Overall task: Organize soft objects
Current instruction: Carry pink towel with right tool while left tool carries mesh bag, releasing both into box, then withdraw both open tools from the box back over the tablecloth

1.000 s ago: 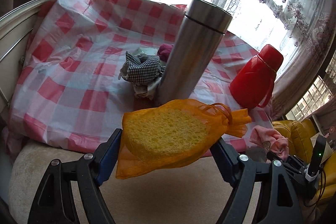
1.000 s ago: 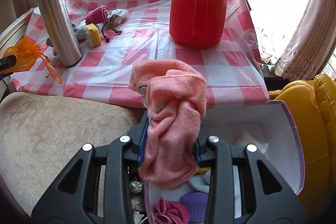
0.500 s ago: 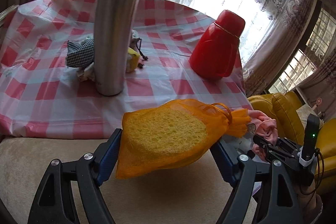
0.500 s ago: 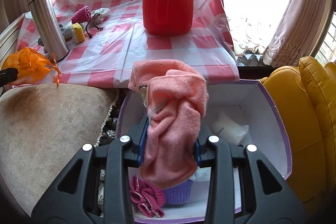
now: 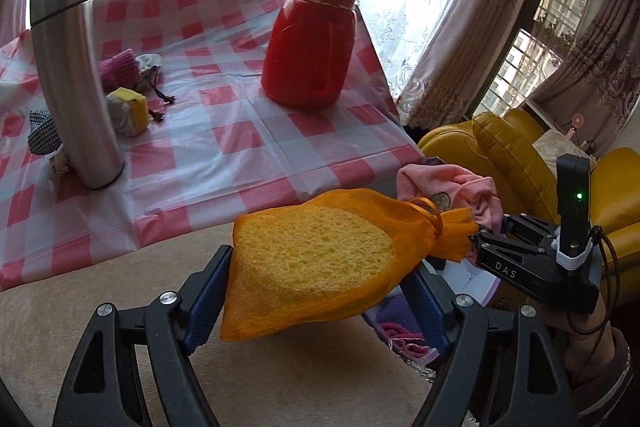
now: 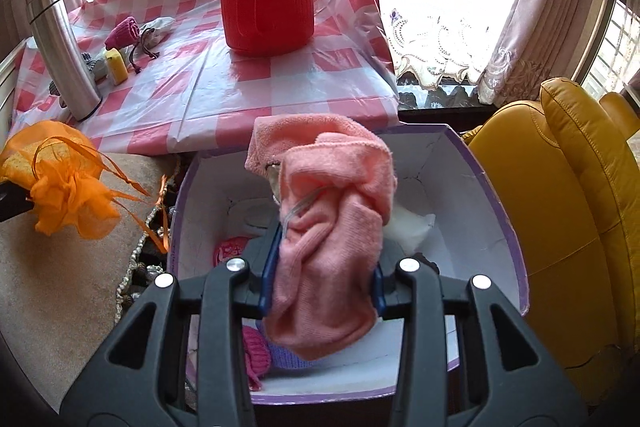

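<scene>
now the right gripper [image 6: 322, 277], jaws just easing wider, holds the pink terry cloth [image 6: 332, 227] over the purple-rimmed box [image 6: 496, 203], the left gripper [image 5: 316, 291] clamps the orange mesh-bagged yellow sponge [image 5: 320, 259], small soft bits [image 6: 120, 45] remaining near the checked tablecloth's far-left edge.

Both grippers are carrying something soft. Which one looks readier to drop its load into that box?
The right. The right gripper holds the pink towel directly above the open purple-rimmed box, so it probably only needs to let go. The left gripper holds the sponge in its orange mesh bag beside the box.
</scene>
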A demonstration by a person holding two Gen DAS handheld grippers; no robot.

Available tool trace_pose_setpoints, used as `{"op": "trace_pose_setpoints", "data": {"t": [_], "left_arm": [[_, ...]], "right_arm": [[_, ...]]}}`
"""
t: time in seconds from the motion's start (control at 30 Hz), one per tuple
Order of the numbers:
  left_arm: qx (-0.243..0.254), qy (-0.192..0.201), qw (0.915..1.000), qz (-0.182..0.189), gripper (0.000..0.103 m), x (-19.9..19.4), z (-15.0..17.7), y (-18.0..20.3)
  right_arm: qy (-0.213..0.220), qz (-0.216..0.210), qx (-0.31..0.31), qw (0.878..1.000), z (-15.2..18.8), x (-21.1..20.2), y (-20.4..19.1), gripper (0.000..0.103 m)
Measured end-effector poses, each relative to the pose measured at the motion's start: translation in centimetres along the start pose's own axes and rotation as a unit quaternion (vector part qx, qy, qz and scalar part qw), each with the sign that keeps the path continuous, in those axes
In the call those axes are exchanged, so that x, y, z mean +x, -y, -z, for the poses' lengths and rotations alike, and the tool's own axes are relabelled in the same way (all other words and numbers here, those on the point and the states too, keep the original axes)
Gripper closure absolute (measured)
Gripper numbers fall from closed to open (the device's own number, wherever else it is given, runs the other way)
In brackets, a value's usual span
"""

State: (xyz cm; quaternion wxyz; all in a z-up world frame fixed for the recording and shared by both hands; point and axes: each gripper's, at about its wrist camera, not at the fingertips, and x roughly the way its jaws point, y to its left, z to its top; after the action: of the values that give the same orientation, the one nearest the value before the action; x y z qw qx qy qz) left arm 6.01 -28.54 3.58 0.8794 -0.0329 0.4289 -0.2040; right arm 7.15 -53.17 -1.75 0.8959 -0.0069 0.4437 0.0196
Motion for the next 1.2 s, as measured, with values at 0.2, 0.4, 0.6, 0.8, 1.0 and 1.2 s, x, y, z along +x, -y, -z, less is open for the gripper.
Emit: {"op": "trace_pose_setpoints", "data": {"t": [0.2, 0.4, 0.6, 0.8, 1.0, 1.2], "left_arm": [[0.040, -0.014, 0.9987, 0.027, 0.022, 1.1, 0.0, 3.2], [0.081, -0.030, 0.9930, 0.081, 0.018, 1.8, 0.1, 6.3], [0.085, -0.042, 0.9914, 0.091, 0.017, 1.9, 0.5, 6.6], [0.037, -0.045, 0.9928, 0.105, 0.017, 0.8, 0.8, 3.4], [-0.033, -0.010, 0.9975, 0.062, 0.017, -2.4, 1.4, -3.2], [-0.158, 0.038, 0.9864, 0.026, 0.018, -6.8, 2.9, -12.4]], "right_arm": [[0.003, 0.011, 0.013, 1.000, 0.2, -0.5, 1.5, 0.059], [0.007, 0.023, 0.031, 0.999, 0.2, -1.0, 2.9, 0.033], [0.003, 0.014, 0.033, 0.999, 0.3, -1.0, 3.1, 0.030], [-0.001, -0.012, 0.012, 1.000, 0.0, -0.9, 1.8, 0.030], [-0.013, -0.067, -0.011, 0.998, -0.5, -0.1, -1.0, 0.029], [-0.026, -0.131, -0.028, 0.991, -1.6, 1.3, -4.4, 0.029]]}}
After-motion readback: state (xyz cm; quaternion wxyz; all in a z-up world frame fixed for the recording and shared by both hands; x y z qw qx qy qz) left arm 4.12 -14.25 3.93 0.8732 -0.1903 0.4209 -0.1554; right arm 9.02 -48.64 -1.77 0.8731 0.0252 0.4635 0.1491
